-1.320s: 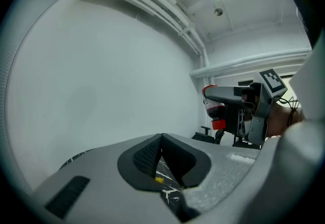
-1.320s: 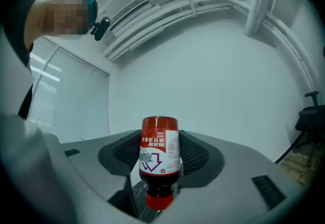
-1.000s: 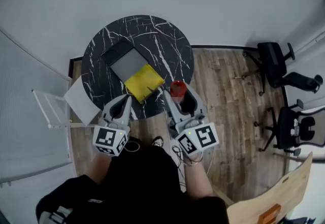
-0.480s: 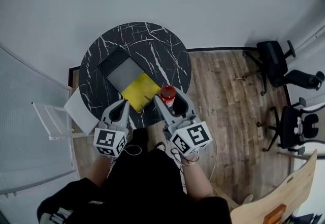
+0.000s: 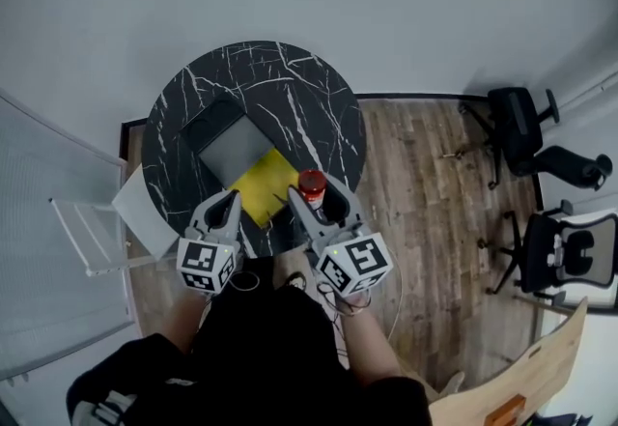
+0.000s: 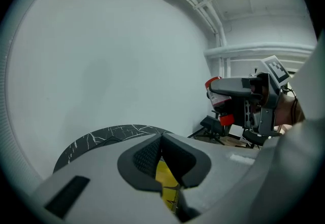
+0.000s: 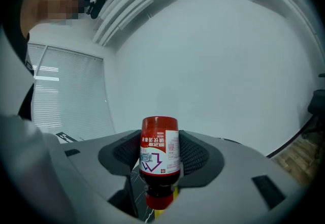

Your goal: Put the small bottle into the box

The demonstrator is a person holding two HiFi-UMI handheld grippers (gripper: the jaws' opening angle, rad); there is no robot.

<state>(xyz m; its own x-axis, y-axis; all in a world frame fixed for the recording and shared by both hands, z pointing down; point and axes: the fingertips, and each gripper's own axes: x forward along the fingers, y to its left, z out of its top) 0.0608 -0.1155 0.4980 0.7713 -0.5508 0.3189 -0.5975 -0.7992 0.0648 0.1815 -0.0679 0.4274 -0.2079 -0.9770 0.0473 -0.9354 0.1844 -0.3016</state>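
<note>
small bottle [image 7: 160, 153]: red | box [image 5: 263, 184]: yellow | table [image 5: 290, 86]: black, white veins

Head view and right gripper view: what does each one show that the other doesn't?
Only the head view shows the left gripper and the box's grey inside. Only the right gripper view shows window blinds and the arrow label on the small bottle. Both show the right gripper shut on that bottle.

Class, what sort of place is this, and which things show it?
Probably an office or meeting room: two swivel office chairs, a round black marble-look table and a wood-plank floor.
</note>
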